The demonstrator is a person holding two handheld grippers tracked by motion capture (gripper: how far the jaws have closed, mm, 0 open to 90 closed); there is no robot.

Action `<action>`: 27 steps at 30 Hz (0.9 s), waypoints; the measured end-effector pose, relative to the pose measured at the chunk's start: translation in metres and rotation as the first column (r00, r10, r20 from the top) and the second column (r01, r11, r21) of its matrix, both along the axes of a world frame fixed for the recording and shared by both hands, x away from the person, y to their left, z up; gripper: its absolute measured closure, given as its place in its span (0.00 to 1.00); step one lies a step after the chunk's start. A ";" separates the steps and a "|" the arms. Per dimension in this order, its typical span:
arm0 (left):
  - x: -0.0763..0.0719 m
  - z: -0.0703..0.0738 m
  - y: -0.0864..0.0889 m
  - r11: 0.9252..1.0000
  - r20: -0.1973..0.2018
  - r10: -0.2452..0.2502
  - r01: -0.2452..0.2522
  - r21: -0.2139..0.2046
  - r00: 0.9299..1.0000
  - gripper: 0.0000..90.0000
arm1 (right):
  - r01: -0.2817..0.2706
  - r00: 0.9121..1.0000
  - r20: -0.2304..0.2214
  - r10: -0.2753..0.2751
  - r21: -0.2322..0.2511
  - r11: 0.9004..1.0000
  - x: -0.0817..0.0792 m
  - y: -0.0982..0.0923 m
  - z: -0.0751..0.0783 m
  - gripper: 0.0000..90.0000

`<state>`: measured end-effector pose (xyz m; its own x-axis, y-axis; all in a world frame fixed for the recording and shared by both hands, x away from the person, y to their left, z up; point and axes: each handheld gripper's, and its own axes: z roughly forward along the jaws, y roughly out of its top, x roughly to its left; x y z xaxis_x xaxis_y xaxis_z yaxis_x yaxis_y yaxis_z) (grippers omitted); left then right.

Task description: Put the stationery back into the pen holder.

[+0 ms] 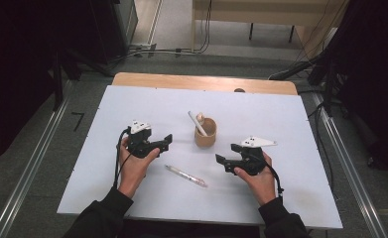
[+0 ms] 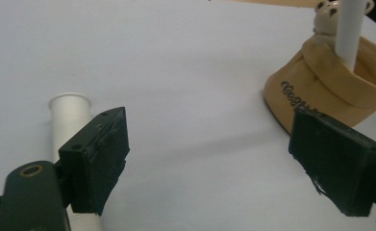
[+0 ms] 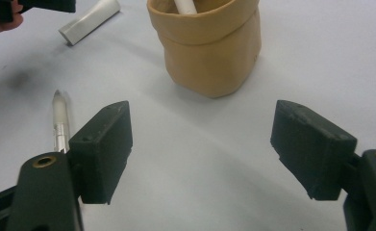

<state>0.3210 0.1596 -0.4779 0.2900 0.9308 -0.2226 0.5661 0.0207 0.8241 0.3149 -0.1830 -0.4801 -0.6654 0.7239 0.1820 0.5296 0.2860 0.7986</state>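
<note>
A tan soft pen pot (image 1: pixel 205 134) stands mid-table with a white pen (image 1: pixel 196 122) leaning in it. My left gripper (image 1: pixel 167 141) is just left of the pot, open, nothing between its jaws. In the left gripper view (image 2: pixel 209 144) the pot (image 2: pixel 320 91) is ahead to the right, and a short white tube (image 2: pixel 70 113) lies on the table behind the left jaw. My right gripper (image 1: pixel 221 160) is open and empty, right of and nearer than the pot. Its own view (image 3: pixel 202 139) shows the pot (image 3: pixel 209 48) ahead and a clear pen (image 3: pixel 59 122) by the left jaw.
The clear pen (image 1: pixel 185 175) lies slanted on the white board (image 1: pixel 281 114) between my two hands. The white tube (image 3: pixel 89 20) lies left of the pot, close to the left gripper. A wooden table edge (image 1: pixel 201 82) runs along the back, with floor and cables beyond.
</note>
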 end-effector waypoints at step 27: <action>0.003 -0.020 0.019 0.970 -0.041 0.141 -0.130 0.204 0.989 0.29 | 0.001 1.000 -0.010 -0.001 -0.008 1.000 0.000 -0.001 -0.001 0.23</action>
